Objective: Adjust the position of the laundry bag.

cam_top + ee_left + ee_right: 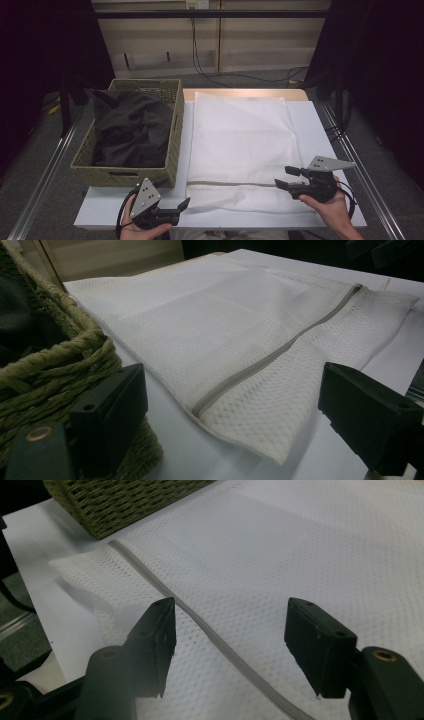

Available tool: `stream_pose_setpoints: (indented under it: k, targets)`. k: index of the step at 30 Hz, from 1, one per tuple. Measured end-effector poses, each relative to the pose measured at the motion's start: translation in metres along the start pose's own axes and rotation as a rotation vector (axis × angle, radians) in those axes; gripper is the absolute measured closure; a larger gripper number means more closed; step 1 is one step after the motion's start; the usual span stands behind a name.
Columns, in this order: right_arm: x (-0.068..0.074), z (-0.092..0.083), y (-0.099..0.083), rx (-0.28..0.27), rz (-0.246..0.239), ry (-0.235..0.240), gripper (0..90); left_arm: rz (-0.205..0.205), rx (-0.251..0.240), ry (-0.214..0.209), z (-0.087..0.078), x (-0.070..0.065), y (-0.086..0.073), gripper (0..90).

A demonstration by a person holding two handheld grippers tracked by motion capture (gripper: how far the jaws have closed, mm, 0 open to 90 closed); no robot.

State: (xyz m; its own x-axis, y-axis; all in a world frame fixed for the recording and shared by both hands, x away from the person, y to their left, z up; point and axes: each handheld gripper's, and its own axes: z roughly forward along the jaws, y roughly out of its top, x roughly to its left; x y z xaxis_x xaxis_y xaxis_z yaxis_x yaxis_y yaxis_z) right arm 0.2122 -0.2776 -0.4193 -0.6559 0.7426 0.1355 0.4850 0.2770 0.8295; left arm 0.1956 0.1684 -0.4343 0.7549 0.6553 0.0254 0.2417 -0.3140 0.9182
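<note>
In the high view the dark cloth [131, 131] hides the floor of the woven basket [175, 131], the person's forearms are cut off by the near edge, and the zipper [235, 182] of the white mesh bag [240, 145] is too faint to trace fully.

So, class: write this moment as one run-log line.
left tool: open, beside mesh bag | right tool: open, over bag's zip | basket: holds dark cloth
</note>
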Motion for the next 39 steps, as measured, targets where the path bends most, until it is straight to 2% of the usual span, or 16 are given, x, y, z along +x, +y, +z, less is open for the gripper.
stream_pose_setpoints:
  k: [1, 2, 3, 7, 12, 14, 16, 20, 21, 24, 25, 27, 29, 34, 35, 39]
  targets:
    - [0.003, 0.008, 0.006, 0.011, -0.016, 0.017, 37.5, 0.001, 0.0, -0.001, 0.0, 0.001, 0.0, 12.5]
    - [0.003, 0.008, 0.006, 0.011, -0.016, 0.017, 37.5, -0.003, -0.005, -0.006, 0.001, 0.001, 0.0, 12.5]
    - [0.003, 0.015, 0.011, 0.007, -0.008, 0.04, 38.9, -0.003, -0.004, -0.004, 0.0, 0.001, 0.0, 12.6]
    - [0.005, 0.027, 0.02, 0.019, -0.031, 0.051, 39.7, 0.001, 0.005, 0.002, -0.002, 0.0, -0.001, 12.8]
    - [0.005, 0.045, 0.028, 0.039, -0.037, 0.069, 40.8, 0.008, 0.011, -0.051, -0.001, 0.0, -0.002, 13.0]
    - [0.005, 0.05, 0.031, 0.038, -0.036, 0.081, 41.1, 0.008, 0.013, -0.054, 0.0, -0.001, -0.001, 13.2]
    - [0.008, 0.055, 0.035, 0.041, -0.055, 0.076, 42.5, 0.008, 0.02, -0.05, 0.0, -0.001, -0.001, 13.2]
    - [0.012, 0.068, 0.043, 0.046, -0.068, 0.095, 44.3, 0.007, 0.012, -0.04, -0.002, 0.0, -0.001, 13.3]
    - [0.015, 0.077, 0.048, 0.049, -0.074, 0.113, 44.2, 0.012, 0.01, -0.034, -0.003, 0.0, 0.0, 13.7]
    - [0.015, 0.085, 0.051, 0.055, -0.084, 0.108, 44.2, 0.009, -0.008, -0.022, -0.004, 0.001, 0.001, 13.7]
    - [0.013, 0.091, 0.054, 0.059, -0.08, 0.104, 44.0, 0.006, -0.015, -0.032, -0.004, 0.002, 0.001, 13.7]
    - [0.009, 0.099, 0.057, 0.07, -0.084, 0.097, 41.1, 0.005, 0.003, -0.01, -0.003, 0.002, 0.001, 15.6]
    - [0.009, 0.102, 0.058, 0.077, -0.087, 0.093, 39.4, -0.006, 0.001, -0.015, -0.001, 0.003, 0.001, 15.7]
    - [0.009, 0.119, 0.064, 0.094, -0.094, 0.103, 36.8, -0.01, -0.006, -0.006, -0.001, 0.003, 0.002, 14.7]
    - [0.01, 0.123, 0.065, 0.098, -0.098, 0.108, 36.8, 0.003, 0.001, 0.0, -0.002, 0.004, 0.002, 14.5]
    - [0.012, 0.142, 0.068, 0.112, -0.09, 0.123, 39.6, 0.003, 0.001, -0.009, -0.001, 0.003, 0.002, 14.7]
